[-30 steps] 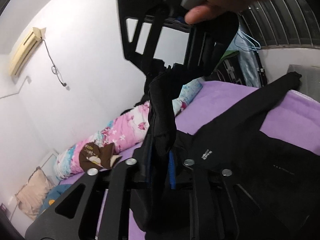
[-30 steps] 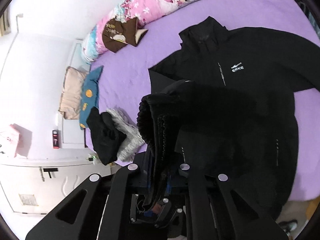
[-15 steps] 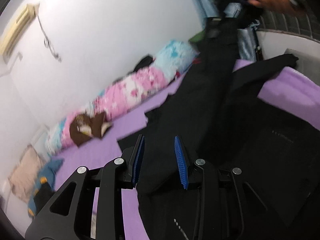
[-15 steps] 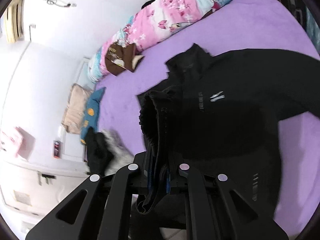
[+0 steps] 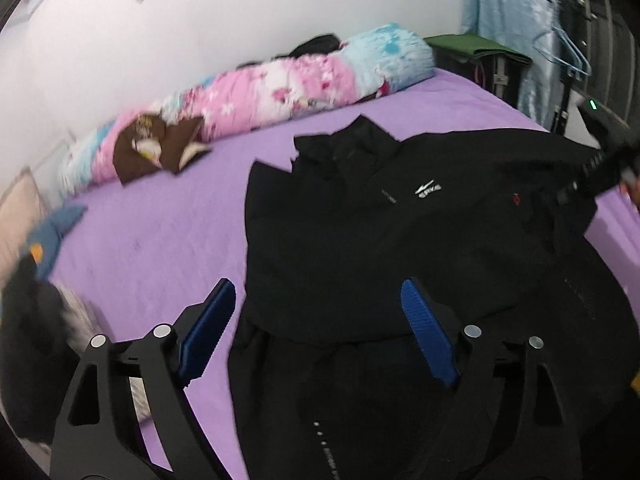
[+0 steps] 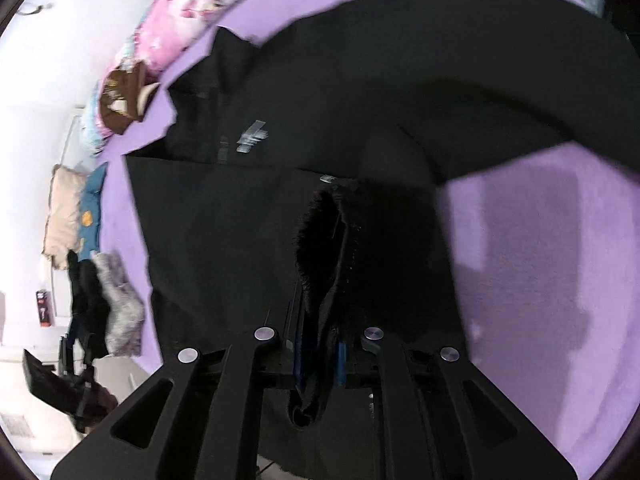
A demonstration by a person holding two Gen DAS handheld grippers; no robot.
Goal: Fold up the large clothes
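A large black jacket [image 5: 360, 232] with a white chest logo lies spread on the purple bed [image 5: 160, 240], one side folded over its front. My left gripper [image 5: 316, 292] hovers over the jacket's lower part, its jaws opening wide and its blue pads [image 5: 208, 320] touching nothing. My right gripper [image 6: 319, 344] is low over the jacket [image 6: 280, 160], with a fleece-lined fold of it [image 6: 320, 240] still between the pads while the jaws begin opening. In the left wrist view the right gripper [image 5: 600, 168] shows at the jacket's right edge.
A pink and blue rolled quilt [image 5: 280, 88] and a brown cushion [image 5: 156, 148] lie along the wall. A heap of grey and black clothes [image 6: 116, 300] sits at the bed's left end by a beige pillow [image 6: 64, 208]. Bare sheet [image 6: 540, 260] lies right of the jacket.
The left gripper let go of the black fabric, opened wide and came down over the jacket. The right gripper sank toward the bed, carrying its fold down onto the jacket.
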